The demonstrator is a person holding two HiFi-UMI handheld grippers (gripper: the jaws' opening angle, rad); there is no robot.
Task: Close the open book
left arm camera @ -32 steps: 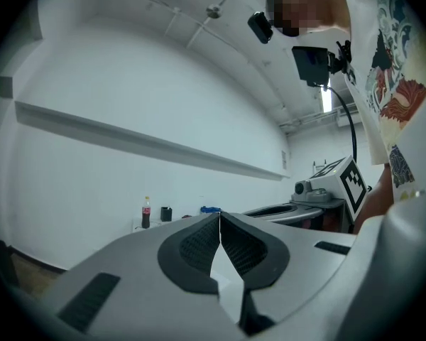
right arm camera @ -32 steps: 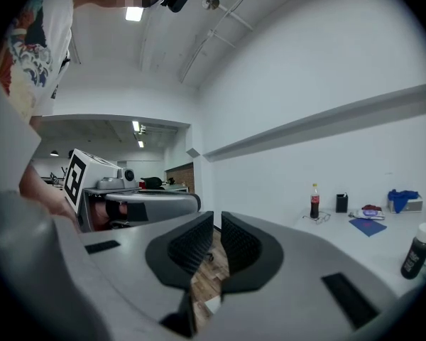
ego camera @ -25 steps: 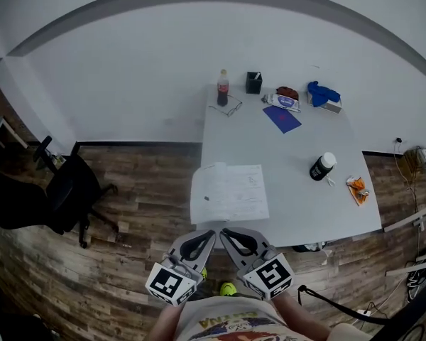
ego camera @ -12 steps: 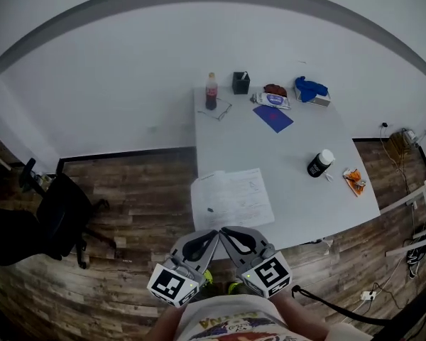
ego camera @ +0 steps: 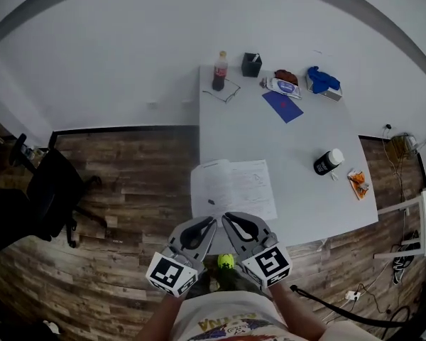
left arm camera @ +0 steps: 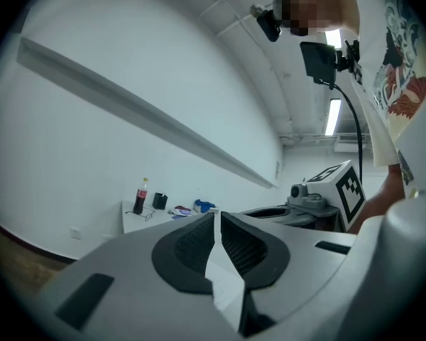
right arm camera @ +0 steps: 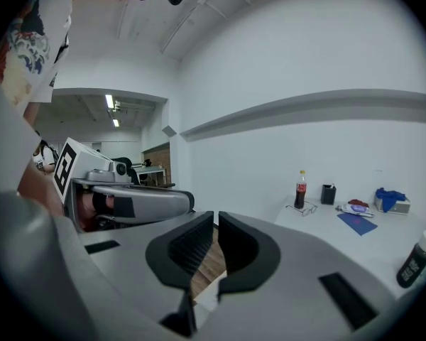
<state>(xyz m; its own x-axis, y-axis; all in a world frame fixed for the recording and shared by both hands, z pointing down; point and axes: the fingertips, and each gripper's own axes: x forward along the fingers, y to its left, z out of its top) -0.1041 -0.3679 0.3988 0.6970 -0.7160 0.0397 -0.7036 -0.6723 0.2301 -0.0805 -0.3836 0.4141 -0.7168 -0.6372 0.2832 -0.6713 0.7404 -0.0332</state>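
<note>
L gripper point(ego camera: 211, 223) & R gripper point(ego camera: 227, 219) both closed, nothing between the jaws (tips side by side). Open book point(ego camera: 233, 189) lies flat at the counter's point(ego camera: 298, 148) near edge, 12 o'clock from both.

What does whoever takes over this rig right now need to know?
Left gripper: shut, empty.
Right gripper: shut, empty. The two are side by side at the near edge of the table.
Book: lying open and flat at the table's near left corner, just ahead of the tips.
Done: nothing yet; no grip on the book.
To do: fold one half over the other to close it.
</note>
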